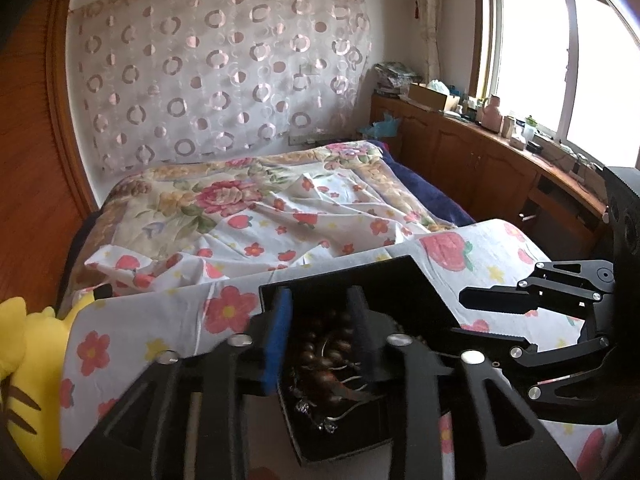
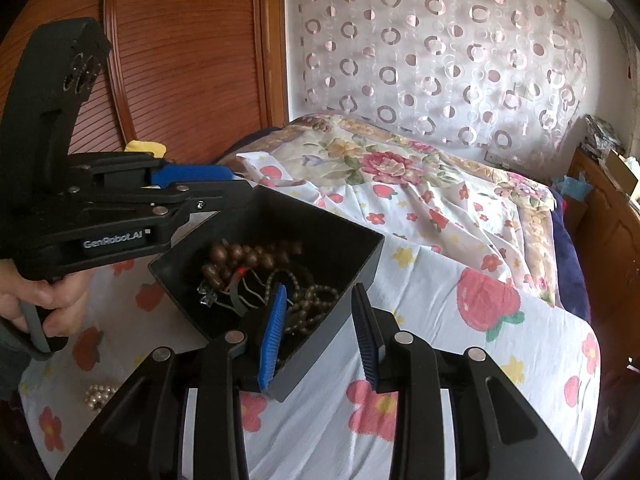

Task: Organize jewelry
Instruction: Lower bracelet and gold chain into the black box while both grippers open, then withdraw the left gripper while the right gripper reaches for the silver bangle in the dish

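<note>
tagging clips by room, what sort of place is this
Most likely a home bedroom: a bed under floral and strawberry-print sheets, a patterned curtain behind it, and cluttered wooden cabinets beneath a window.

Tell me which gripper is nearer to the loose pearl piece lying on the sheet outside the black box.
Left. The left gripper and its hand are on the pearl piece's side of the black box; the right gripper straddles the box's near wall, farther away.
</note>
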`<state>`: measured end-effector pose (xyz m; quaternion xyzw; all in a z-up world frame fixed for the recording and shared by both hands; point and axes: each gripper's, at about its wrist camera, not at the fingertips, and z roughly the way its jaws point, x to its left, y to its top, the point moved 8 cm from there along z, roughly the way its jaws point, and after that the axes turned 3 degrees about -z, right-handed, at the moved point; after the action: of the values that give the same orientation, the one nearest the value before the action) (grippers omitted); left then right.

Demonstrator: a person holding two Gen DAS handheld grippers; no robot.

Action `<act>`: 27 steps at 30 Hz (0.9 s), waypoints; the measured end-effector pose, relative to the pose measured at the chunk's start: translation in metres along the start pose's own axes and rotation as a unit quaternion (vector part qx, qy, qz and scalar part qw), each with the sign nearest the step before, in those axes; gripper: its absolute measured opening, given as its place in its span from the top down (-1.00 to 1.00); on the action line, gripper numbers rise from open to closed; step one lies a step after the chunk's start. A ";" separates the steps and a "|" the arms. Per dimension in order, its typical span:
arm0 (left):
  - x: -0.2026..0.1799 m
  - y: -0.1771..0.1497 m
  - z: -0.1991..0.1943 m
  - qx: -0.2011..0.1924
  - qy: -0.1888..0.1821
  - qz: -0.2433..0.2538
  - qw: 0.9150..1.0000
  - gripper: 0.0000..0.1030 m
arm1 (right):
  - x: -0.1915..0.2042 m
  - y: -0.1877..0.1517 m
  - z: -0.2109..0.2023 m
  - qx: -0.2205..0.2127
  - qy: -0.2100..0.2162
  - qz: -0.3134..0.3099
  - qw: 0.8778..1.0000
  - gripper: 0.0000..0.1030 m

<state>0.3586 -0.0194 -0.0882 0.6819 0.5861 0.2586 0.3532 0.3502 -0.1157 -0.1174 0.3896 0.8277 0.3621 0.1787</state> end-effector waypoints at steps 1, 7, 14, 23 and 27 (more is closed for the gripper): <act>0.000 -0.001 -0.001 0.000 0.000 0.000 1.000 0.27 | 0.000 -0.002 -0.001 0.000 -0.001 0.002 1.000 0.29; 0.000 -0.007 -0.013 -0.007 0.013 -0.002 1.000 -0.25 | 0.005 -0.008 -0.015 -0.008 0.000 0.009 1.000 0.29; 0.005 -0.025 -0.034 -0.008 0.039 -0.008 0.999 -0.69 | 0.018 -0.018 -0.037 -0.015 -0.002 0.016 1.000 0.29; 0.015 -0.065 -0.066 0.000 0.049 -0.038 0.998 -0.82 | 0.037 -0.056 -0.063 -0.006 0.000 0.035 0.999 0.29; 0.016 -0.089 -0.084 0.002 0.052 -0.044 0.998 -0.84 | 0.051 -0.081 -0.068 0.012 0.007 0.035 0.999 0.29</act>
<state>0.2418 0.0166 -0.1070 0.6419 0.6337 0.2766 0.3315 0.2367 -0.1432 -0.1322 0.4180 0.8192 0.3607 0.1551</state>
